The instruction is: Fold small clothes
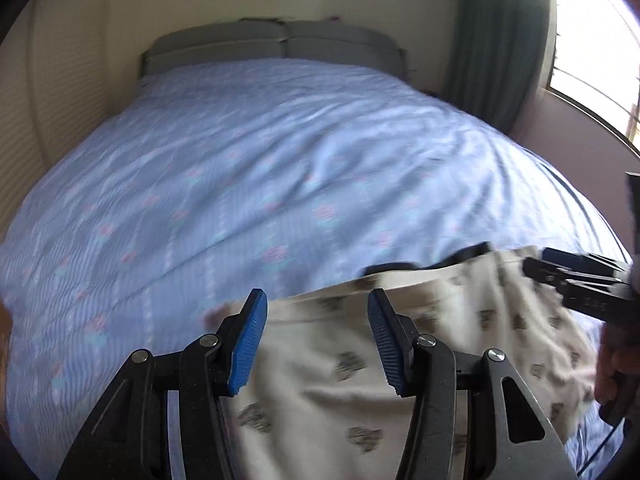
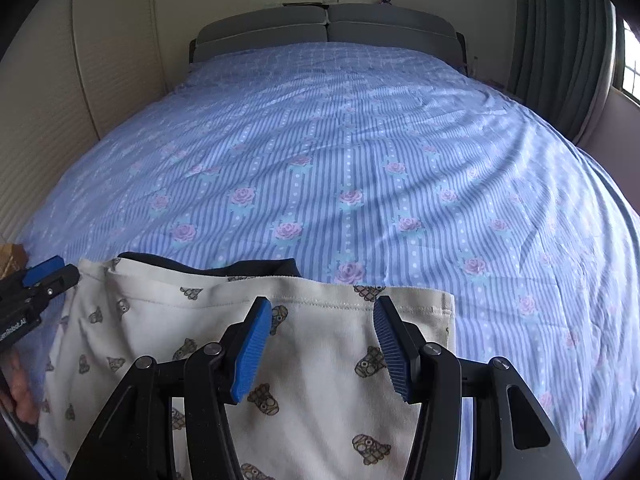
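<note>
A cream garment point(image 2: 328, 360) printed with small brown figures lies spread at the near edge of the bed, over a dark garment point(image 2: 240, 266) whose edge peeks out behind it. My right gripper point(image 2: 323, 304) hovers open above the cream cloth's far hem, its blue pads apart with nothing pinched. In the left wrist view, which is blurred, my left gripper point(image 1: 318, 300) also stands open over the same cream garment point(image 1: 328, 384). Each gripper shows in the other's view: the right gripper point(image 1: 538, 262) at the garment's right side, the left gripper point(image 2: 68, 267) at its left corner.
The bed is covered by a blue striped sheet with pink roses point(image 2: 360, 160), wide and flat beyond the garment. A grey headboard point(image 2: 328, 28) stands at the far end, a cream wall on the left, a green curtain point(image 2: 560, 40) and window on the right. A hand point(image 1: 612, 368) holds the right gripper.
</note>
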`<state>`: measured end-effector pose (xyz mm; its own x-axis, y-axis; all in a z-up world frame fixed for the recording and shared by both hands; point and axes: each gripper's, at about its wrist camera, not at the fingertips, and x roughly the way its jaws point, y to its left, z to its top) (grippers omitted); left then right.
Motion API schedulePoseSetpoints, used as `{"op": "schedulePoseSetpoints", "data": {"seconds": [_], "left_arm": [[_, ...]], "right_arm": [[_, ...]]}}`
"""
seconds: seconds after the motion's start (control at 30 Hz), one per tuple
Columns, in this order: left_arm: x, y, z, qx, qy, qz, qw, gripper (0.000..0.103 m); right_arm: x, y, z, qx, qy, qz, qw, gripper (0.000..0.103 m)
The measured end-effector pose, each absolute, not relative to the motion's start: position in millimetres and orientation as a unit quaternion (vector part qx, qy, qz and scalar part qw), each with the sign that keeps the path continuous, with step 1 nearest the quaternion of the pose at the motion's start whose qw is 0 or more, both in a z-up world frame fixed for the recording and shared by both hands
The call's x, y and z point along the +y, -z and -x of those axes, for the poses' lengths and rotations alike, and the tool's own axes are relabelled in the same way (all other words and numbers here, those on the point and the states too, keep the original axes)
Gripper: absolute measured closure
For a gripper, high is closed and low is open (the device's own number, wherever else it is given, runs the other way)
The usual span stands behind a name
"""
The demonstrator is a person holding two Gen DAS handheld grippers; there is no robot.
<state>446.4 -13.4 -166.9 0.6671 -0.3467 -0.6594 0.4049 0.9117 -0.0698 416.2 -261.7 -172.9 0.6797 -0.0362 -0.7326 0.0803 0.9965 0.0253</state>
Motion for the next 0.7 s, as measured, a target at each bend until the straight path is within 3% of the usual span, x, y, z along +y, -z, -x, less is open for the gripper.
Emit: {"op": "schedulePoseSetpoints", "data": {"seconds": [0.17, 0.33, 0.63, 0.7], "left_arm": [[-55.6, 156.8, -444.3, 0.33, 0.285, -0.121, 0.892, 0.054], [-80.7, 163.9, -455.5, 0.353, 0.33, -0.192, 0.854, 0.073], [-95.6, 174.7, -464.9, 0.398, 0.366, -0.257, 0.801, 0.075], [-98.5, 176.7, -462.5, 0.407, 0.376, -0.268, 0.788, 0.083]], "right_arm": [[-269.3, 173.9, -406.4, 0.399, 0.03, -0.047, 0.915, 0.05], [-282.3, 172.3, -397.2, 0.397, 0.028, -0.069, 0.915, 0.05], [-285.9, 171.9, -391.9, 0.392, 0.015, -0.09, 0.915, 0.05], [-288.5, 173.6, -391.9, 0.393, 0.013, -0.101, 0.914, 0.05]]}}
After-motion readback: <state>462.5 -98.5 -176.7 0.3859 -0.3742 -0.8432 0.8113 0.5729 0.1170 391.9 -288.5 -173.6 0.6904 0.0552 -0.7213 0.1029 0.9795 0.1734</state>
